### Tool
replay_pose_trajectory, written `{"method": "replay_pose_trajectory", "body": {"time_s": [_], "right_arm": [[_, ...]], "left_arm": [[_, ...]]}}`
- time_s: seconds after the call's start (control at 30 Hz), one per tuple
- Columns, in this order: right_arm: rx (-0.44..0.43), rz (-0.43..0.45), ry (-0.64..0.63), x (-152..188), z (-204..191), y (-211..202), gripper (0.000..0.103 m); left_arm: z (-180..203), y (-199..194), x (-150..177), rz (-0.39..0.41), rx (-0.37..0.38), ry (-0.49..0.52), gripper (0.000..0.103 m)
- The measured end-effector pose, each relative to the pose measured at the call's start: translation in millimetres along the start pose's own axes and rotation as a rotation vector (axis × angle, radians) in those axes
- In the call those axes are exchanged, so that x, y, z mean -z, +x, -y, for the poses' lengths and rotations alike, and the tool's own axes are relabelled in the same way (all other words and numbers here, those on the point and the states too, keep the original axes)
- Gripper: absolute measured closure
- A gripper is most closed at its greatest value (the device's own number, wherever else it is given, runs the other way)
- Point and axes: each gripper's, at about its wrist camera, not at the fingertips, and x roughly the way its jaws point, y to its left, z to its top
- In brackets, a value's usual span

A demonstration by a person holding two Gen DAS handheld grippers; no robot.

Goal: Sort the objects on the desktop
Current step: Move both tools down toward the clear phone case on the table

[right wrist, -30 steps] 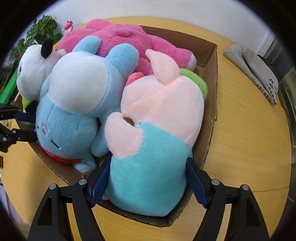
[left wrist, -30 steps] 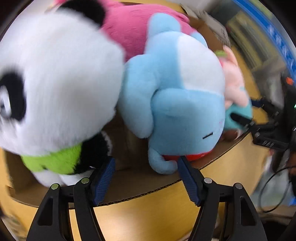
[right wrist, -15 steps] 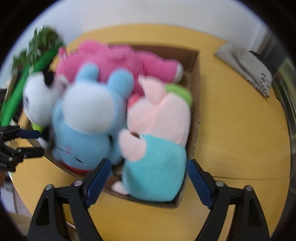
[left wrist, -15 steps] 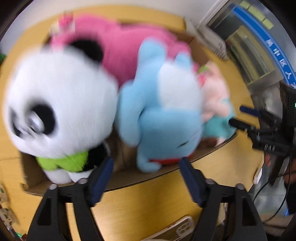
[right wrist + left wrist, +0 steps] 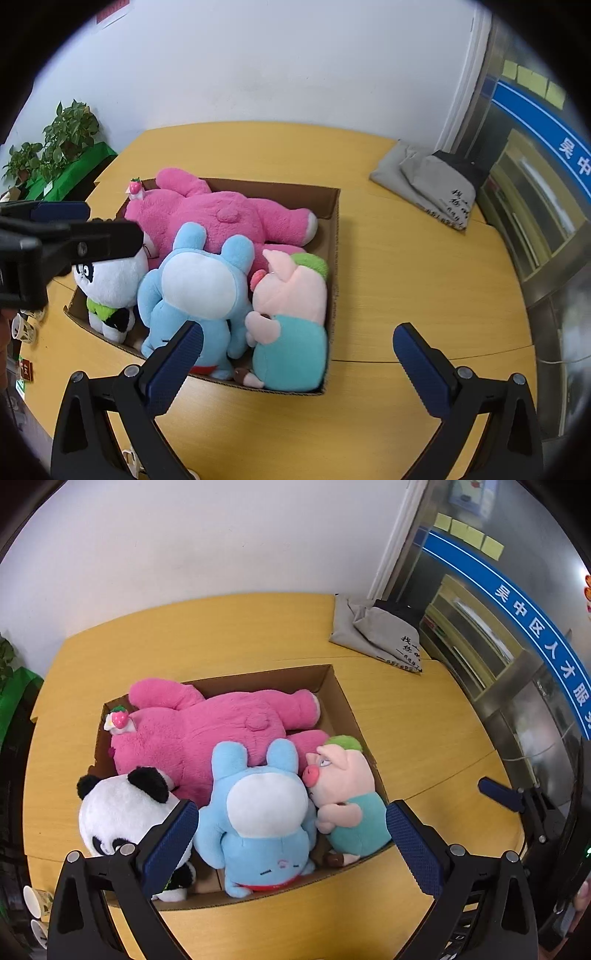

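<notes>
We log cardboard box (image 5: 334, 686) mid-bench, packed with four plush toys. Pink bear (image 5: 221, 731) lies along far side. Panda (image 5: 114, 812), blue plush (image 5: 258, 812), pig (image 5: 347, 797) sit in row at near edge, touching each other. Our left tongs (image 5: 291, 845) spread apart, holding nothing, above near edge. Our right tongs (image 5: 299, 365) likewise apart, unladen. Yellow bench (image 5: 406, 295) carries grey folded bag (image 5: 432, 184) at far right. Potted plants (image 5: 62, 136) beyond the bench's left edge.

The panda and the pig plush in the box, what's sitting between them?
The blue plush lies between the panda and the pig plush, pressed against the pig; the left wrist view shows this most clearly.
</notes>
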Motion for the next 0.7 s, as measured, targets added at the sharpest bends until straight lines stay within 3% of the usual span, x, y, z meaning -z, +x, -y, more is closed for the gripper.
{"method": "replay_pose_trajectory", "body": {"time_s": [0.7], "right_arm": [[0.014,0.036,-0.035,19.4,-19.8,-42.5,0.0]], "left_arm": [[-7.1,-49.0,43.6,0.017,-0.017,-0.049,0.0]]}}
